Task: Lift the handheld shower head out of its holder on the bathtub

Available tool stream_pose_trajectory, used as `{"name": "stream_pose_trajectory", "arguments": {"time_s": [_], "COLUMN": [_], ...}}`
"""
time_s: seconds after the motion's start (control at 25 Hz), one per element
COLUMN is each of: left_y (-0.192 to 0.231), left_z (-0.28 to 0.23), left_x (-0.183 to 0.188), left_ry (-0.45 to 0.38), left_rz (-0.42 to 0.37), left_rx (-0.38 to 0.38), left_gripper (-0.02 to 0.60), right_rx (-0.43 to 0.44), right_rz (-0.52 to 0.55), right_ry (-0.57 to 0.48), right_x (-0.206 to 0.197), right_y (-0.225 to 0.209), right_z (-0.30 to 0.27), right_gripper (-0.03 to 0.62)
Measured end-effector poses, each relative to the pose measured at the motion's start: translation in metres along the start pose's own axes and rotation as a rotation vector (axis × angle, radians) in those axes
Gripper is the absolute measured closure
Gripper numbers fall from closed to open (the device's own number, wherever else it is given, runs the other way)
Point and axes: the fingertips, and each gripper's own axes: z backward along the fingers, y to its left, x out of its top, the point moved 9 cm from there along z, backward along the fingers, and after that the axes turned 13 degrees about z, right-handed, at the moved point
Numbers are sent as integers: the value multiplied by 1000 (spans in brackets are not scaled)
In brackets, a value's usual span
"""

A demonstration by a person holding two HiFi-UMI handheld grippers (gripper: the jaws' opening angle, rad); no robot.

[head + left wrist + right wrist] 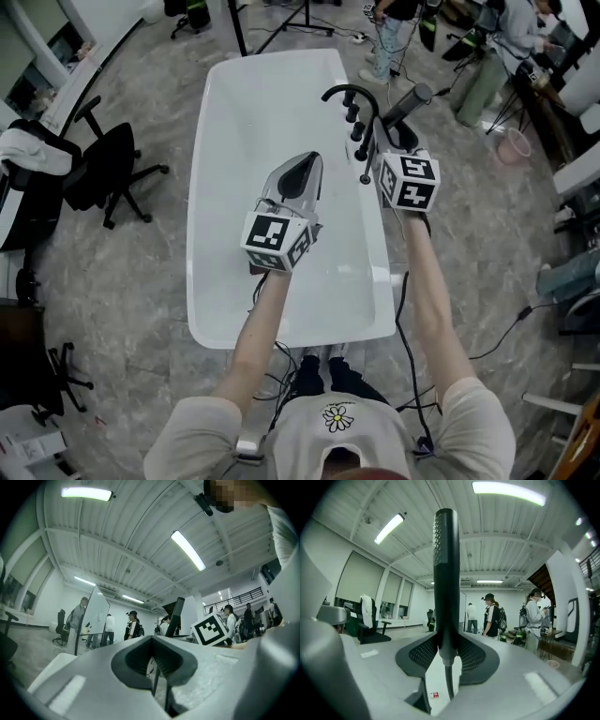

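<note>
A grey, mottled floor [122, 281] is filling the head view. A white bathtub [200, 234] is standing on it in the middle, its length running away from the viewer. A black curved spout [342, 92] and a row of black knobs [357, 132] are sitting on the tub's right rim. A black office chair [112, 169] is standing on the floor to the left, well apart from the tub. Black cables [497, 337] are trailing across the floor on the right. A pink bucket [514, 145] is sitting at the far right, and black tripod legs [298, 23] are resting beyond the tub's far end.
</note>
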Motion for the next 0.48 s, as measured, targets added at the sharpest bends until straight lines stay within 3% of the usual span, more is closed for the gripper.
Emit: {"name": "stream_pose_trajectory", "arguments": {"time_s": [0.24,0.48], "left_y": [-65,-108], "left_z": [23,65], "left_x": [67,84], "left_ry": [-75,-78], "left_rz": [-43,-73], "left_rx": [-31,-5], "left_gripper": [581,581], "right_rx": [22,48], "right_rz": [115,137], "right_ry": [-88,-167], "right_x": [87,121], "right_y": [9,48], "right_z": [86,181], "right_gripper": [444,442]}}
